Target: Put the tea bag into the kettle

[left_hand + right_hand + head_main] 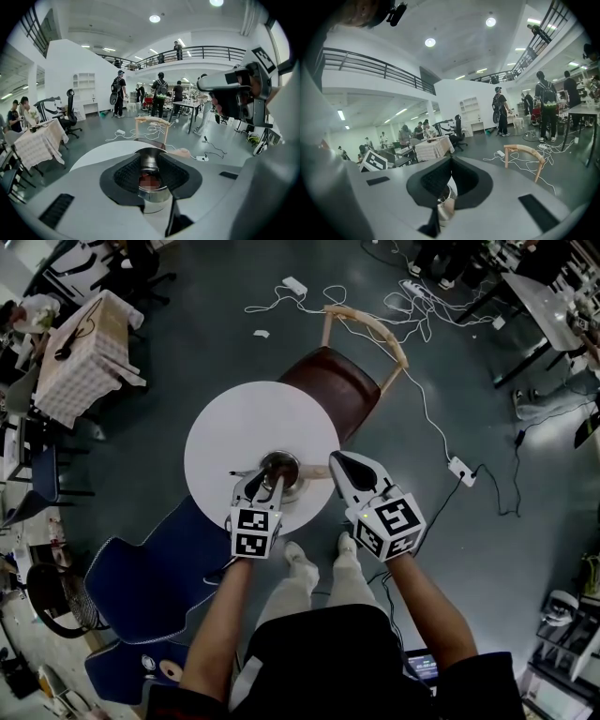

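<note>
Item: steel kettle (281, 467), standing on round white table (234, 418). We record a reddish tea bag (150, 182) inside its mouth, detail blurred. We find left hand-held gripper (264, 484) released, jaws spread over the kettle; right hand-held gripper (339, 463) clenched, empty, just beside it.

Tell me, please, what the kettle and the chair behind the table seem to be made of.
Kettle: probably polished steel; its silvery rim and wall catch bright glints. Chair: frame looks like pale bare wood, tan and matt; the dark brown seat may be leather or vinyl, I cannot tell.
</note>
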A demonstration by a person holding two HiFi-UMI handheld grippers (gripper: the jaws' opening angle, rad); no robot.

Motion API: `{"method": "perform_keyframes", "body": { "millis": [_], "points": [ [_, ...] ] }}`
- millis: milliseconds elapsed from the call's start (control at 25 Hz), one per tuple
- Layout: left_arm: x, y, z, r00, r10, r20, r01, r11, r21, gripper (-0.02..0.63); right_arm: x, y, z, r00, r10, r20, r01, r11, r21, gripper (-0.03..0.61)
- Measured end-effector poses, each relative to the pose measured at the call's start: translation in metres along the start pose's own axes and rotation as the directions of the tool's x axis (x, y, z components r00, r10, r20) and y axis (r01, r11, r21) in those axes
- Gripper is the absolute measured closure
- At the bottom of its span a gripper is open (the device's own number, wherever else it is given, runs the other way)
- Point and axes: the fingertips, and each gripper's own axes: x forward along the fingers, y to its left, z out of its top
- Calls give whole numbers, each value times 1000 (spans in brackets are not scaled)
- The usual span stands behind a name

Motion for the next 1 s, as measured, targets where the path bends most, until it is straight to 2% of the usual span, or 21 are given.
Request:
{"method": "perform_keyframes", "body": {
  "millis": [160,320,560,800,1000],
  "points": [
    [-6,-3,10,1000,-9,19,9,1000,-1,497,-2,-2,4,1000,-4,4,4,1000,-3,561],
    [-10,-5,13,1000,0,17,-1,1000,12,575,-4,-6,8,1000,-3,7,3,1000,-6,561],
    [-29,-11,39,997,3,78,-1,1000,-15,581,-5,-6,19,1000,10,21,-9,999,-33,561],
    [-62,-6,72,986,38,161,-34,999,-27,591,-5,10,41,998,53,44,-50,997,-67,561],
    [-89,-8,97,971,70,229,-73,997,2,598,-9,24,61,993,97,65,-90,990,-104,561]
  ]
}}
